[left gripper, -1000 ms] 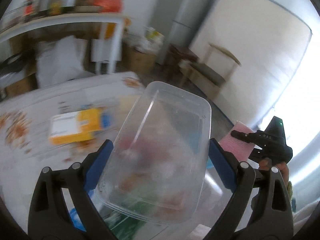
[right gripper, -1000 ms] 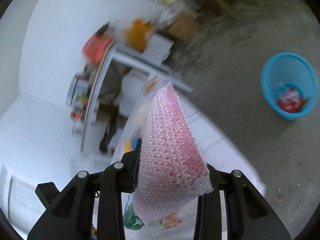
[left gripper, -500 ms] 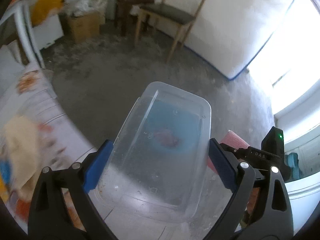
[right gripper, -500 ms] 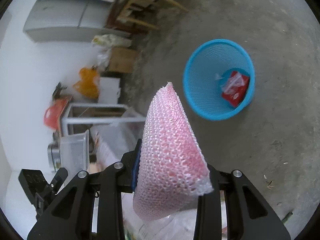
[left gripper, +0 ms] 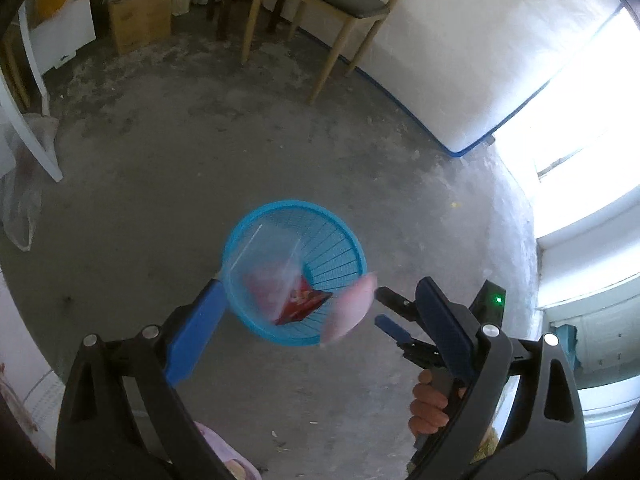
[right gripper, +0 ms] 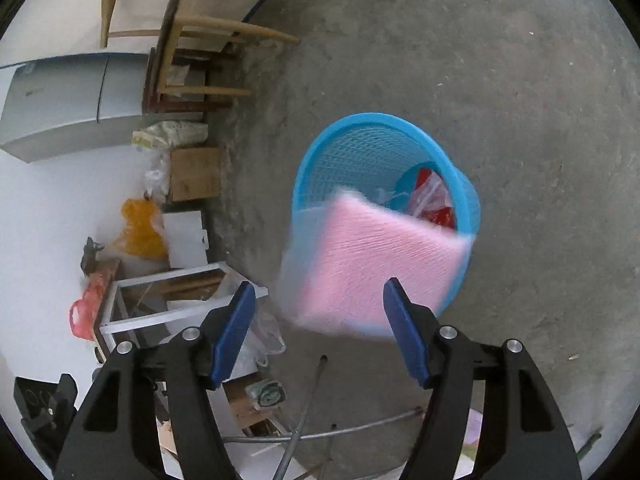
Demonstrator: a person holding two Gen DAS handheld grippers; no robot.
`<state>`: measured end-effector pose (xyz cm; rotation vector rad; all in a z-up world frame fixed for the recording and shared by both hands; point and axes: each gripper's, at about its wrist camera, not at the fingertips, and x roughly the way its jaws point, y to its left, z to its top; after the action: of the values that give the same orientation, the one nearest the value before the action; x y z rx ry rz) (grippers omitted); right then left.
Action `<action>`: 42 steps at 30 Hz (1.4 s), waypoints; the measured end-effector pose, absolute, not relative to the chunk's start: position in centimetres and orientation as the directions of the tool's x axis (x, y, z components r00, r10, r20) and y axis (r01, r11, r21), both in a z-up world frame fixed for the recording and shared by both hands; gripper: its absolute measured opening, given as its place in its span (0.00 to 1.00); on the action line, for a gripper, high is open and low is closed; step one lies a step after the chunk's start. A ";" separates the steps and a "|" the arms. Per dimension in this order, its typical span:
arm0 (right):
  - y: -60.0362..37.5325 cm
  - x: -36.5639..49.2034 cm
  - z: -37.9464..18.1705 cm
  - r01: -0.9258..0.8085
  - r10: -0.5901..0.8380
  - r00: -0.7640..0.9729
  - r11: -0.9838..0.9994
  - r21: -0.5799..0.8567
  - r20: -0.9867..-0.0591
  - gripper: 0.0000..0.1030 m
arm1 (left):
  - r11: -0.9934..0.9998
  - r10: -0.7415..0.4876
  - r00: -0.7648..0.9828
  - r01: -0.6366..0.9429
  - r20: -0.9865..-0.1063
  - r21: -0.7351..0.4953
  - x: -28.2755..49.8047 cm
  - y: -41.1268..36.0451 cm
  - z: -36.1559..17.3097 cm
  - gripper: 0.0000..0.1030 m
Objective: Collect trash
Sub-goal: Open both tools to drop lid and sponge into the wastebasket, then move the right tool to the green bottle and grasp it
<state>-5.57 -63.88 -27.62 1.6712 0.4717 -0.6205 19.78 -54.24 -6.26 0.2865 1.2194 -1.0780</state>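
A blue mesh trash basket [left gripper: 340,248] [right gripper: 360,136] stands on the concrete floor with a red wrapper [left gripper: 304,300] [right gripper: 436,204] inside. A clear plastic container [left gripper: 260,268] is in the air, blurred, falling into the basket below my open left gripper [left gripper: 320,320]. A pink foam pad [right gripper: 372,264] [left gripper: 350,304] is also loose in the air, blurred, just beyond my open right gripper [right gripper: 320,320] and over the basket's near rim. The right gripper also shows in the left wrist view [left gripper: 390,312], at the right of the basket.
A wooden chair [left gripper: 320,0] [right gripper: 192,40] stands by the white wall. A cardboard box [left gripper: 136,20] [right gripper: 196,172], a grey fridge [right gripper: 60,100], a white frame [right gripper: 168,300] and metal rods [right gripper: 312,432] crowd the room's edge. A table corner [left gripper: 24,380] is at lower left.
Both grippers swung from the table over the basket and opened. The clear container and the pink pad, held before, are now loose and dropping toward the basket.
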 end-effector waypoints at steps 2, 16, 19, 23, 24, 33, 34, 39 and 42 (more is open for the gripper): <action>-63.8 -5.9 -27.9 0.616 -0.039 0.773 -0.198 0.763 -0.634 0.63 | 0.508 -0.522 -0.059 0.780 -0.851 -0.365 19.6 -53.5 -5.9 0.89; -57.9 -9.5 -23.5 0.666 -0.067 0.743 -0.015 0.746 -0.666 0.63 | 0.390 -0.722 0.031 0.843 -0.692 -0.369 18.9 -35.9 5.7 0.89; -56.1 -9.4 -21.1 0.677 -0.051 0.736 0.079 0.732 -0.675 0.63 | 0.439 -0.751 0.106 0.817 -0.652 -0.373 19.4 -28.4 8.0 0.89; -53.8 -8.1 -16.9 0.687 -0.033 0.713 0.231 0.689 -0.700 0.63 | 0.587 -0.723 0.318 0.751 -0.613 -0.302 19.5 -16.5 10.1 0.89; -53.0 -7.1 -15.5 0.684 -0.020 0.704 0.289 0.670 -0.710 0.63 | 0.613 -0.714 0.360 0.737 -0.601 -0.287 19.3 -14.0 10.3 0.89; -44.2 1.7 -5.2 0.432 0.162 0.781 0.556 0.710 -0.603 0.67 | 0.809 -0.566 0.574 0.526 -0.591 -0.264 15.1 2.0 7.2 0.89; -43.1 2.6 -4.5 0.401 0.192 0.784 0.569 0.718 -0.590 0.67 | 0.819 -0.552 0.584 0.514 -0.596 -0.255 14.5 2.4 6.5 0.89; -35.9 7.8 -3.0 0.261 0.380 0.731 0.612 0.746 -0.567 0.68 | 0.838 -0.514 0.591 0.500 -0.621 -0.218 12.7 3.3 3.0 0.89; -32.2 10.2 -3.8 0.244 0.474 0.670 0.587 0.772 -0.572 0.68 | 0.824 -0.541 0.564 0.506 -0.624 -0.257 13.2 3.0 1.3 0.89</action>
<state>10.21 -32.24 -3.83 0.9636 0.8590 0.1548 13.20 3.01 1.31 -0.0510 0.7510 -0.6158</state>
